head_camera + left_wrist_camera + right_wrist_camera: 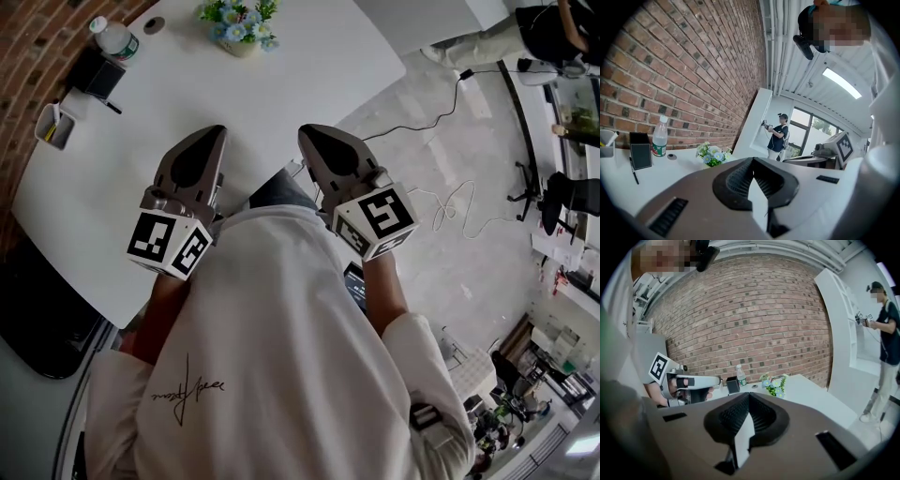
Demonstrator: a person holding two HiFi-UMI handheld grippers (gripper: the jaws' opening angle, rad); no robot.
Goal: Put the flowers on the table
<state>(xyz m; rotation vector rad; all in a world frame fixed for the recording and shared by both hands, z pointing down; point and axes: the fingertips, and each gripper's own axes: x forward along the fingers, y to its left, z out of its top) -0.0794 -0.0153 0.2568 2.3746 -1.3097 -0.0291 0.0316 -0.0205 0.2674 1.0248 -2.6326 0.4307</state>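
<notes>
Flowers [240, 23] are on the table [281, 94]: small pot of blue and white blooms, upright, at the far edge, about midway along it. Nothing touches it.

Left gripper [216, 133]: jaws pressed together, tips meeting, nothing between them. It hangs over the table's near edge, pointing at the far side, well apart from the flowers.

Right gripper [309, 131]: jaws pressed together too, empty. It sits beside the left one over the near edge with a gap between the two, also well apart from the flowers.

Far left corner of the table: water bottle [116, 39] upright, white cap. A small round dark disc [154, 25] lies just right of it. A black box [97, 73] stands just on the near side of the bottle, with a pen [112, 106] lying next to it. On the left edge is a small clear tray [53, 125] with something yellow inside; can't tell what.

Brick wall [684, 70] runs along the table's left side. A white cable [450, 202] is looped on the floor right of the table. A person [886, 333] stands on the floor beyond the table's right side
</notes>
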